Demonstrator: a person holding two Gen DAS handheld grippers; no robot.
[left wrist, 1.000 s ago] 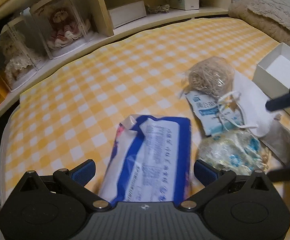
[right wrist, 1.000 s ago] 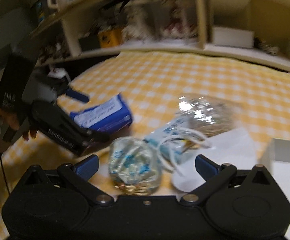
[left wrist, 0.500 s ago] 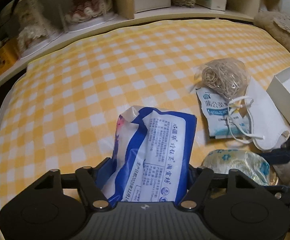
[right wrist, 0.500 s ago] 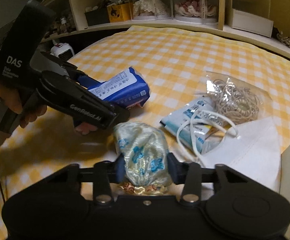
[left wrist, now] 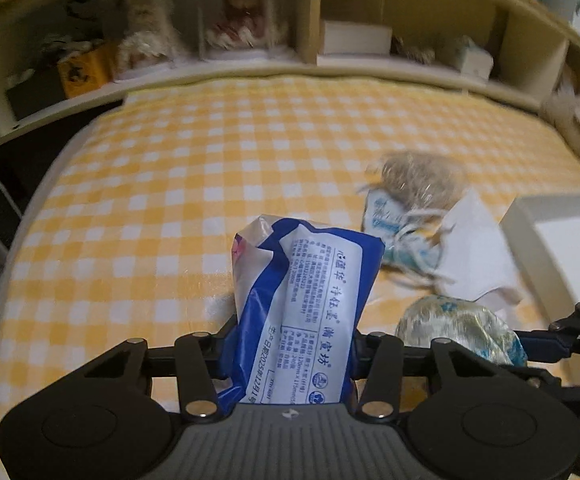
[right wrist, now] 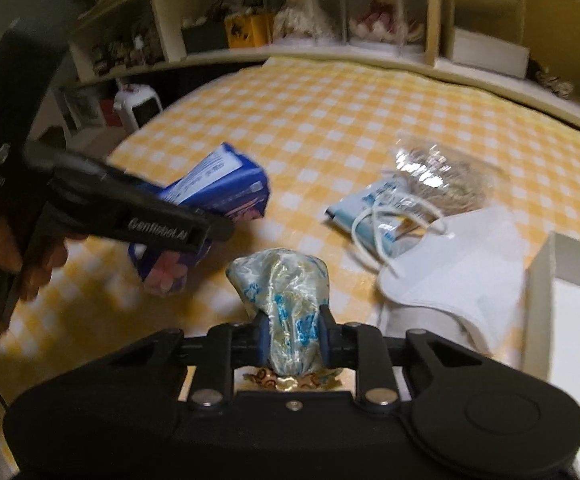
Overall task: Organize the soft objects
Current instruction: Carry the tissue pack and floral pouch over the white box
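A: Where are the soft things?
B: The left gripper (left wrist: 290, 354) has its jaws clamped on the blue tissue pack (left wrist: 310, 300); the right gripper (right wrist: 292, 340) squeezes a silky pouch (right wrist: 282, 296) near the table's (right wrist: 330, 120) front.
A: Handling?
B: Light, squashy, probably slippery; mid-body grips suit.

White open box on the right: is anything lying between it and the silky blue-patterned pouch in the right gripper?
Yes. The white face mask lies on the checked cloth between the silky blue-patterned pouch, clamped in the right gripper, and the white open box. A lifted carry would probably pass over it.
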